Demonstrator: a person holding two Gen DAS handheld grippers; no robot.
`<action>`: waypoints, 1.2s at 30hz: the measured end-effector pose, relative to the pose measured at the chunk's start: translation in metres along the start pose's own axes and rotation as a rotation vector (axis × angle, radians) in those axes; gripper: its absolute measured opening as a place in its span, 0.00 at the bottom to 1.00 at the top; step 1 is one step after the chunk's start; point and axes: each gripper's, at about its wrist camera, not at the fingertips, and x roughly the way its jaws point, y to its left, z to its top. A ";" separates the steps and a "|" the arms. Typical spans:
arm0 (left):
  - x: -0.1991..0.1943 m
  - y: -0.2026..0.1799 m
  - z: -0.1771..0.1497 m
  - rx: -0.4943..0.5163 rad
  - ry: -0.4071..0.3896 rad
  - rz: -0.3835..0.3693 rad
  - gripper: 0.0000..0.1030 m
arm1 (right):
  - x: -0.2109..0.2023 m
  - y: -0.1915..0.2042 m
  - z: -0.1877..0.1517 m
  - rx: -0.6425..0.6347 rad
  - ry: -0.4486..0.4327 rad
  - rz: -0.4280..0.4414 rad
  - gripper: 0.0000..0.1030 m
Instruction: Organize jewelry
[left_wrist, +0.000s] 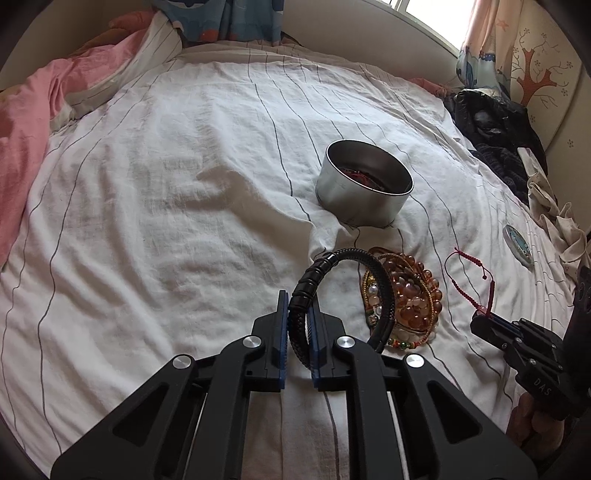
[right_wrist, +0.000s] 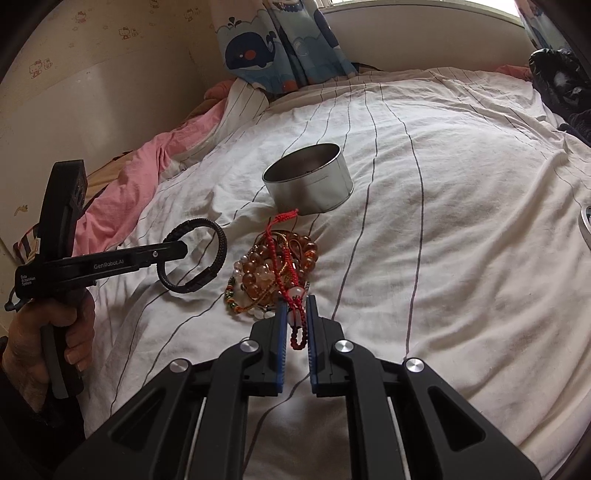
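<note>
My left gripper (left_wrist: 298, 301) is shut on a black braided leather bracelet (left_wrist: 334, 260), held above the bed; it also shows in the right wrist view (right_wrist: 207, 254). My right gripper (right_wrist: 296, 301) is shut on a red cord bracelet (right_wrist: 286, 254) with a pale bead, which hangs lifted over the pile; the cord also shows in the left wrist view (left_wrist: 467, 275). A pile of amber bead bracelets (left_wrist: 410, 299) lies on the white striped sheet, also in the right wrist view (right_wrist: 266, 275). A round silver tin (left_wrist: 364, 184) stands open beyond the pile (right_wrist: 308, 184), with red cord inside.
A round tin lid (left_wrist: 519, 245) lies on the sheet at the right. Dark clothing (left_wrist: 495, 133) is heaped at the bed's right edge. A pink blanket (left_wrist: 26, 147) lies along the left. Whale-print curtains (right_wrist: 280, 40) hang behind the bed.
</note>
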 end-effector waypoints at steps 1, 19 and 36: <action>0.001 -0.001 -0.001 0.005 0.002 0.000 0.09 | 0.001 -0.001 -0.001 0.003 0.002 -0.004 0.10; 0.006 -0.006 -0.003 0.042 0.027 0.027 0.09 | 0.018 -0.008 -0.008 0.015 0.042 -0.063 0.11; -0.002 0.011 -0.001 -0.042 -0.015 0.065 0.42 | 0.014 -0.013 -0.007 0.043 0.014 -0.068 0.33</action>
